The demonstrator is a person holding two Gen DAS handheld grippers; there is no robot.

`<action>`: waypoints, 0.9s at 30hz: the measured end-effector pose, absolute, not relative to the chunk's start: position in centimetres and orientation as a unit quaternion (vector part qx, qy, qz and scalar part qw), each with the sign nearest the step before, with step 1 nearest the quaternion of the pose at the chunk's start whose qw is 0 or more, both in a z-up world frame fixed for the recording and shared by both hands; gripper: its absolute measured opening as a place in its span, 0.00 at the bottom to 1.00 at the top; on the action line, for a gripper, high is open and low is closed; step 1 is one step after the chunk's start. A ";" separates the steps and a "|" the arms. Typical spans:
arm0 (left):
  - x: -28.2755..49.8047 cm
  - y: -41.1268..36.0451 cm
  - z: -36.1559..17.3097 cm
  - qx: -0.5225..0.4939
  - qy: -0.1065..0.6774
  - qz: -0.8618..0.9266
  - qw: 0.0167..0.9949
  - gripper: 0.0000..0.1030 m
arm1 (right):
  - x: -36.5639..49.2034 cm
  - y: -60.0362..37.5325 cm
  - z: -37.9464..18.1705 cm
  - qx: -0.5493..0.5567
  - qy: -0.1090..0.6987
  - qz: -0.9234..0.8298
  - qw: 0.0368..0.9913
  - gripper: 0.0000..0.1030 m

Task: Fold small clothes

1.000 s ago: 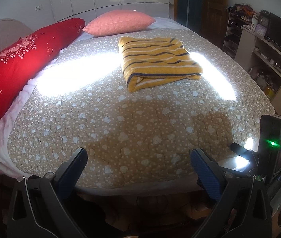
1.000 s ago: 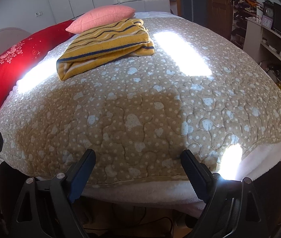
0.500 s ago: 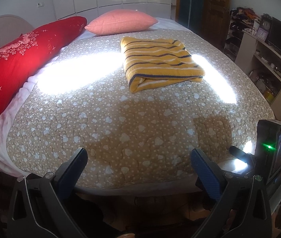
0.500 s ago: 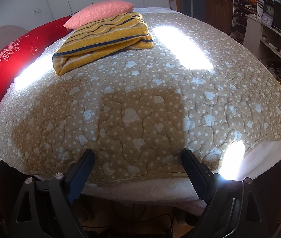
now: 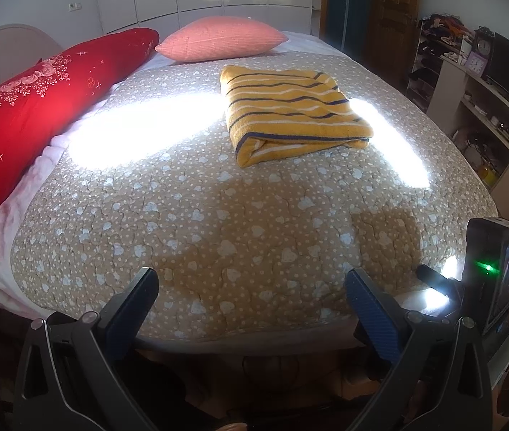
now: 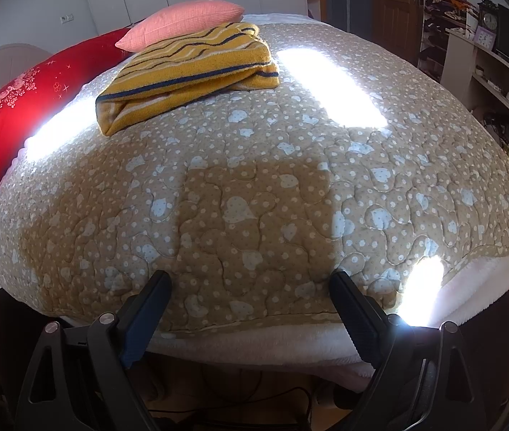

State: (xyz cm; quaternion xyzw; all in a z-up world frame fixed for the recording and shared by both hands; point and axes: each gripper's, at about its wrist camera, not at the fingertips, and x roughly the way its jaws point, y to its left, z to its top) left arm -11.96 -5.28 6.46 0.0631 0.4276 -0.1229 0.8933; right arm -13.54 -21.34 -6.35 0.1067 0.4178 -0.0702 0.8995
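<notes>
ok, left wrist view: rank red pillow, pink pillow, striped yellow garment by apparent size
1. Long red embroidered pillow, clearly largest.
2. Folded yellow striped knit garment.
3. Pink textured pillow, close to the garment and farther from the camera, so that order is unsure.

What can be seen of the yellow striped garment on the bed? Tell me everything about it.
The yellow striped garment looks like thick, soft knit, mustard yellow with thin navy and white stripes. It is folded into a neat, roughly square bundle of several layers, the folded edge facing the cameras. It lies flat on the beige quilt, partly in a sunlit patch, just in front of the pink pillow. Only the quilt touches it; both grippers are well short of it.
</notes>
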 end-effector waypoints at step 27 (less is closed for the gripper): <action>-11.2 -2.8 6.7 0.049 0.406 -0.060 0.911 1.00 | -13.6 -20.8 -6.2 0.090 0.418 -0.066 0.902 0.91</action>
